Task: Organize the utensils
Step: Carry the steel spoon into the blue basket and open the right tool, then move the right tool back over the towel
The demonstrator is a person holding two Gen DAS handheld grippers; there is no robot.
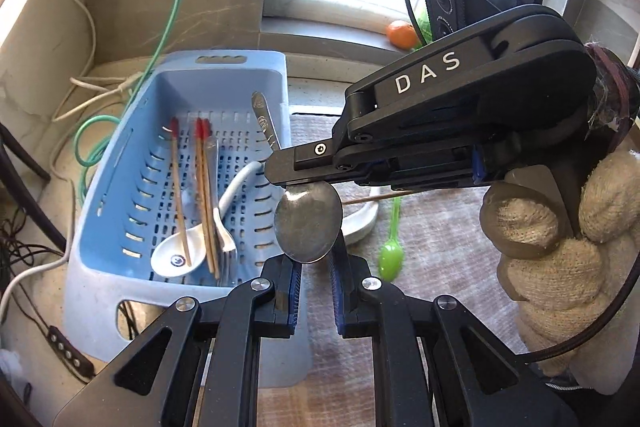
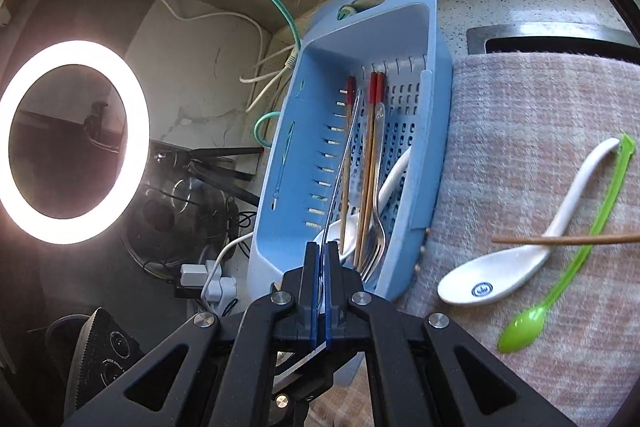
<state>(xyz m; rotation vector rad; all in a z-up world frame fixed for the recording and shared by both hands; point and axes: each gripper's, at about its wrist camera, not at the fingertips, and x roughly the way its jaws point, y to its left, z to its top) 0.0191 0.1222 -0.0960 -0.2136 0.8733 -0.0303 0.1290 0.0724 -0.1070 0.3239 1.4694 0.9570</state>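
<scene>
Gripping the metal spoon (image 1: pixel 308 227) at its neck, the right gripper (image 1: pixel 280 171) has its fingers pinched on it, holding it above the basket's (image 1: pixel 104 259) right wall, handle pointing far. Stiff, light and slick, it may pivot; a hold at mid-handle looks steadier. The left gripper (image 1: pixel 314 291) stands wide, holding nothing, just beneath the bowl. The right wrist view shows the handle (image 2: pixel 340 167) only edge-on.
</scene>
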